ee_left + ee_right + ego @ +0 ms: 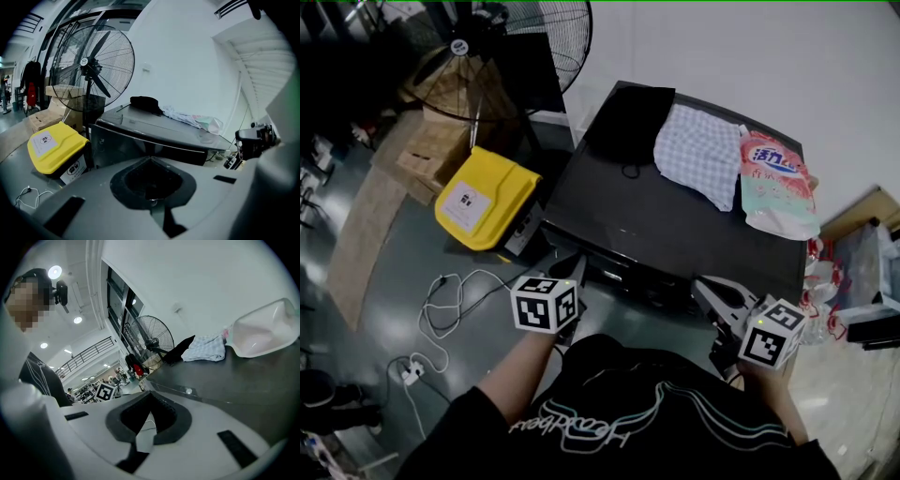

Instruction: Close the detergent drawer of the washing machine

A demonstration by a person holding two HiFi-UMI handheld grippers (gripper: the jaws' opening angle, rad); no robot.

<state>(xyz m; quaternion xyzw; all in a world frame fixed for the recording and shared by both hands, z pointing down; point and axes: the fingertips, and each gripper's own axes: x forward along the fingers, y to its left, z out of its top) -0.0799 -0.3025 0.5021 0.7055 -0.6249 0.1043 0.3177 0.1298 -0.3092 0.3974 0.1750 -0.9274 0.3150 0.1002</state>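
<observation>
Ahead of the left gripper (570,270), the washing machine (675,225) is seen with a glossy, smooth dark top; a matt checked cloth (698,155) and a shiny plastic pouch (776,183) are laid there.

Blue Chinese brand characters on detergent pouch (778,183), script on shirt (609,427), both illegible

Washer (675,234) is showing glossy black. Cloth (628,117) at its back-left corner is showing plain black; the next cloth (698,155) is showing white-and-grey check. Bag (778,183) at the back-right corner is showing pink, mint green and white. Bin (483,197) is showing yellow with a white label. Left gripper (150,158) and right gripper (150,393) are showing grey bodies and black pads. Their cubes are showing white with black squares.
</observation>
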